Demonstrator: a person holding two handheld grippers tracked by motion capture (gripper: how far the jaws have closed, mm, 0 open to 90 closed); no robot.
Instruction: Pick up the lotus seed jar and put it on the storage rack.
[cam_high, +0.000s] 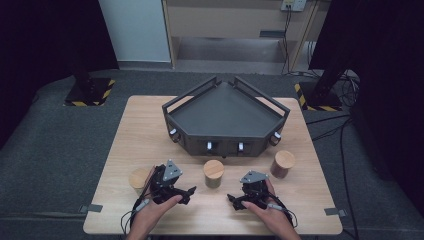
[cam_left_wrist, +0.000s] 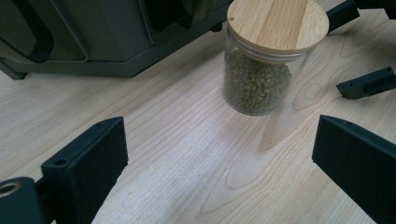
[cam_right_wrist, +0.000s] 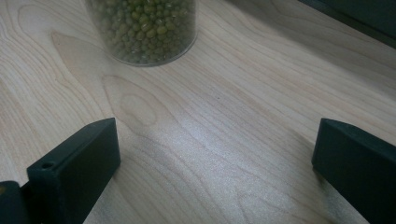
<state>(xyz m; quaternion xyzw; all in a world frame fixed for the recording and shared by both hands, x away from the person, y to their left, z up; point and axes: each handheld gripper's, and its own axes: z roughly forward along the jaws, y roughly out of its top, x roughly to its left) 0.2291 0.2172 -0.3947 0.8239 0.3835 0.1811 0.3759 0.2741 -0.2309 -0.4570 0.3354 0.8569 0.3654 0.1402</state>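
Left gripper and right gripper gape, empty; bean jar glass, slippery, weighty; grip mid-body below lid.

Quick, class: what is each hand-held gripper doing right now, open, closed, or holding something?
Left hand-held gripper: open, holding nothing, pointed at the jar of green beans.
Right hand-held gripper: open, holding nothing.

Each hand carries a matte black gripper. The left gripper and the right gripper each have a grey three-cornered plate on top, dotted with small screws. Thin black cables trail back from both past the wrists. Their jaws are blocky black slabs, each with a small round hole near its tip. The forearms are bare.
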